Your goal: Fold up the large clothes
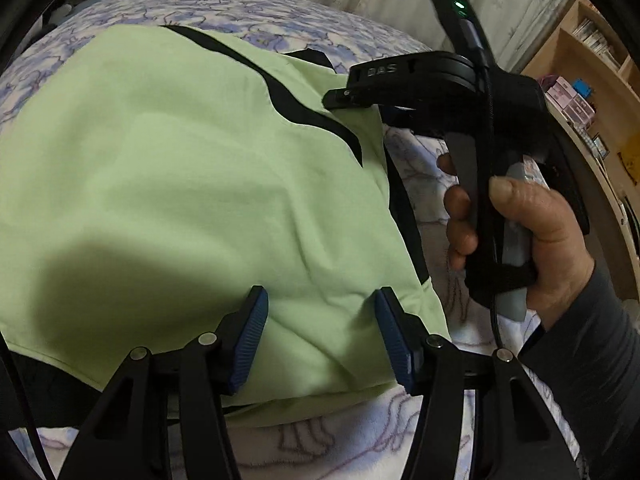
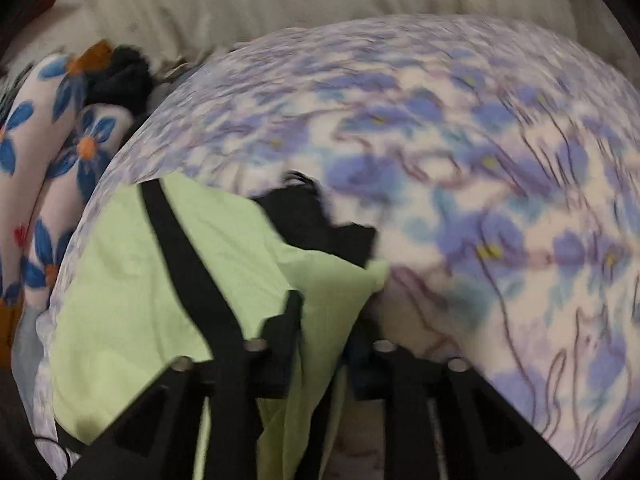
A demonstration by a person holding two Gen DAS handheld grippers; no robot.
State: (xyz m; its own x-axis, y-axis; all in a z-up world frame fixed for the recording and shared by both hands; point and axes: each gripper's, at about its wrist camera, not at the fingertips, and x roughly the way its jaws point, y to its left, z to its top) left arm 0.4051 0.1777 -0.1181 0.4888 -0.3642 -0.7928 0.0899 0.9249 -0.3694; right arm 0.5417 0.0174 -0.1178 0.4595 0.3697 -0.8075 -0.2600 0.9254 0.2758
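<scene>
light green garment [image 1: 168, 184] with black trim lies spread on the bed's floral blanket [image 2: 500, 184], near its left side in the right wrist view. my left gripper [image 1: 320, 336] hovers over the garment's near edge, its 2 blue-padded fingers [image 1: 250, 344] apart, holding nothing. my right gripper [image 2: 326, 332] has a green fold between its fingers; that view is blurred, so i cannot tell whether they pinch it. my right hand [image 1: 536, 240] holds its handle.

Garment [image 1: 180, 184] on blanket [image 1: 280, 12]; shelf [image 1: 592, 72] right.
</scene>
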